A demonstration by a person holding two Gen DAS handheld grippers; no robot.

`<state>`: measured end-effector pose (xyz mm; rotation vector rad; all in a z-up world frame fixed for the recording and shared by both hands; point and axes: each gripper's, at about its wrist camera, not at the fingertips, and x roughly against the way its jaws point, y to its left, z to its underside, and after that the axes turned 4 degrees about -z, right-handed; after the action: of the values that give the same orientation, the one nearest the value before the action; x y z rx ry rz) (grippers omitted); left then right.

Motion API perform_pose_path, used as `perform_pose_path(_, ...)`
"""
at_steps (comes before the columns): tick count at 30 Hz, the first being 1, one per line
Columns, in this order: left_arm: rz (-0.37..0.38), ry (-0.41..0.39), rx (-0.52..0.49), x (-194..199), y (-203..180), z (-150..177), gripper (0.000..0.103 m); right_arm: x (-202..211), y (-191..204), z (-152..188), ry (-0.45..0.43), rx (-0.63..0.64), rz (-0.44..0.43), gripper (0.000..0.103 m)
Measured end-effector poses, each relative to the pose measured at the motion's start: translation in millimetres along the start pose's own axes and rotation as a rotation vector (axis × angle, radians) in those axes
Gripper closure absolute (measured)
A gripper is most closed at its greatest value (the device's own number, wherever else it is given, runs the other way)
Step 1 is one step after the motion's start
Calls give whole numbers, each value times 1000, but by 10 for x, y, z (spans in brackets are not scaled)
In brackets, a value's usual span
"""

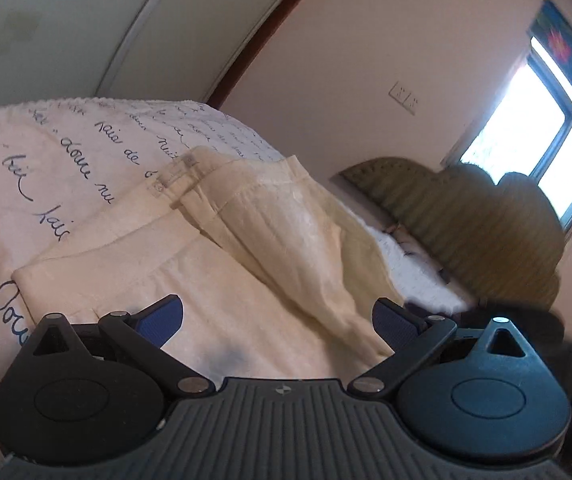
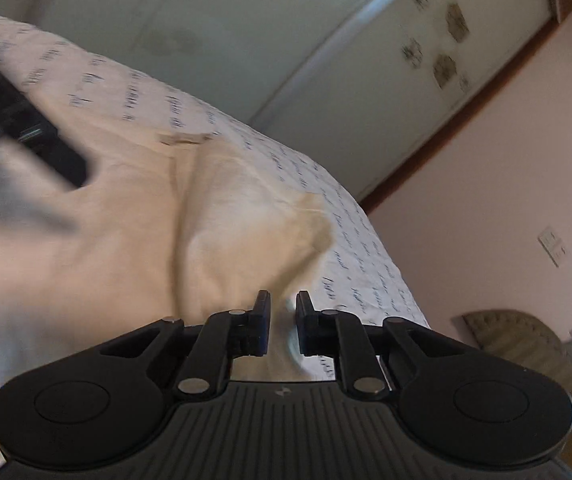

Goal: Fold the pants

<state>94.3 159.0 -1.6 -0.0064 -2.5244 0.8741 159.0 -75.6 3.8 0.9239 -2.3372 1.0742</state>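
Cream pants (image 1: 245,240) lie on a bed, partly folded, with the waistband and belt loops at the far end. My left gripper (image 1: 277,316) is wide open just above the near part of the pants, holding nothing. In the right wrist view the pants (image 2: 125,240) spread across the bed. My right gripper (image 2: 283,320) has its jaws close together with a narrow gap at the pants' near right edge; no cloth shows between the pads. The left gripper (image 2: 25,120) appears blurred at the upper left over the pants.
The bedsheet (image 1: 65,152) is white with dark handwriting print. An olive padded headboard (image 1: 466,220) stands at the right, under a bright window (image 1: 526,132). Pale wardrobe doors (image 2: 326,60) rise behind the bed. The bed edge (image 2: 386,272) falls away at right.
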Motion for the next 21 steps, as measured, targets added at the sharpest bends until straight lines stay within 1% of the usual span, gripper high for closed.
perform_pose_path(2,74,30,92,6,82,-94,1,222,338,-13,-16,76,-34,93)
perform_pose_path(3,96,38,117,13,98,-103,1,292,488,-9,-16,119,-47,93)
perform_pose_path(4,99,47,123,9,85,-103,1,334,574,-4,-15,136,-54,93)
perform_pose_path(5,83,46,117,13,74,-102,1,356,580,-3,-13,107,-68,93)
perform_pose_path(6,64,37,99,26,58,-90,1,343,485,-7,-15,18,-90,93)
perform_pose_path(8,24,14,34,46,9,-42,1,280,115,3,-36,-180,-89,92)
perform_pose_path(10,-33,11,-25,32,-47,4,1,184,-378,42,-62,-372,-78,91)
perform_pose_path(11,-50,19,-43,22,-50,19,2,93,-677,87,-64,-478,-106,88)
perform_pose_path(12,-56,33,-54,4,-59,17,2,-57,-997,145,-32,-600,-162,78)
perform_pose_path(13,-52,50,-62,-19,-61,-7,2,-210,-1281,206,-7,-712,-178,64)
perform_pose_path(14,-43,66,-73,-51,-81,-56,2,-387,-1538,275,26,-815,-200,54)
perform_pose_path(15,-38,77,-105,-89,-94,-149,2,-585,-1765,350,66,-909,-264,30)
perform_pose_path(16,-41,78,-144,-143,-149,-267,2,-744,-1952,428,70,-995,-302,24)
perform_pose_path(17,-42,77,-182,-195,-212,-393,1,-881,-2092,485,71,-1069,-336,24)
perform_pose_path(18,-44,88,-230,-282,-291,-556,1,-1056,-2210,544,94,-1141,-403,24)
perform_pose_path(19,-45,100,-250,-385,-352,-710,1,-1213,-2269,565,110,-1172,-422,24)
perform_pose_path(20,-45,113,-248,-501,-393,-863,1,-1332,-2288,570,142,-1162,-403,24)
perform_pose_path(21,-41,137,-242,-632,-430,-1002,2,-1461,-2270,553,198,-1113,-386,24)
